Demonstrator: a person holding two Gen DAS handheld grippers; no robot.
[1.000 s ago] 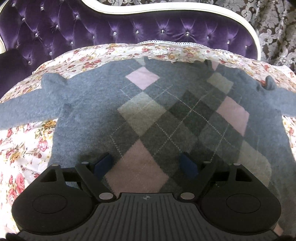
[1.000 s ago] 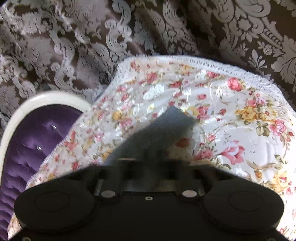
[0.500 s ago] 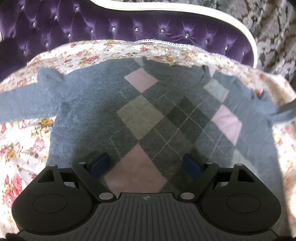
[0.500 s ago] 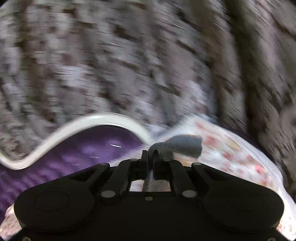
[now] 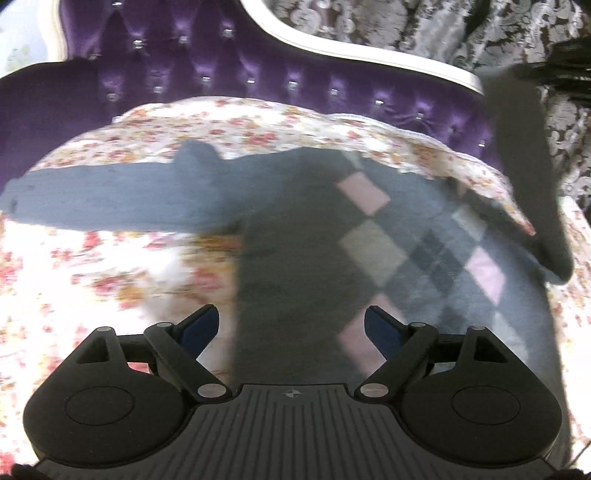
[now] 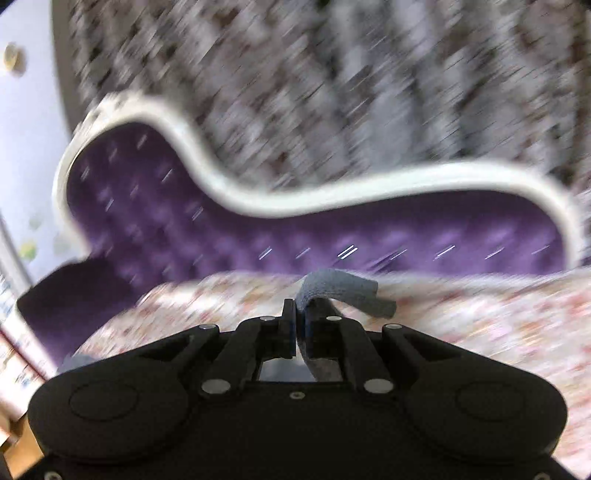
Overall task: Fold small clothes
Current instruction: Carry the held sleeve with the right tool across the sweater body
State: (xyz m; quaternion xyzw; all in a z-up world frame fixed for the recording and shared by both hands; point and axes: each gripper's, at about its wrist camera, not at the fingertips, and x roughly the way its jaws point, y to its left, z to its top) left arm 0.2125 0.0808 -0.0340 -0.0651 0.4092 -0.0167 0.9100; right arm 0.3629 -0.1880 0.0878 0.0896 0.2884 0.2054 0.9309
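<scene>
A small grey-blue argyle sweater (image 5: 317,236) with pink and grey diamonds lies flat on a floral bedspread (image 5: 92,280). Its left sleeve (image 5: 110,195) stretches out to the left. Its right sleeve (image 5: 524,158) is lifted high at the right edge. My left gripper (image 5: 291,330) is open and empty just above the sweater's hem. My right gripper (image 6: 301,328) is shut on the cuff of the right sleeve (image 6: 343,291), held up in the air; that view is motion-blurred.
A purple tufted headboard (image 5: 258,70) with a white frame (image 6: 332,192) rises behind the bed. Patterned grey curtains (image 5: 461,33) hang behind it. The bedspread edge (image 5: 509,199) is turned up under the lifted sleeve.
My right gripper has closed on the right sleeve cuff and lifted it high, swinging left. My left gripper has shifted left along the hem, still open.
</scene>
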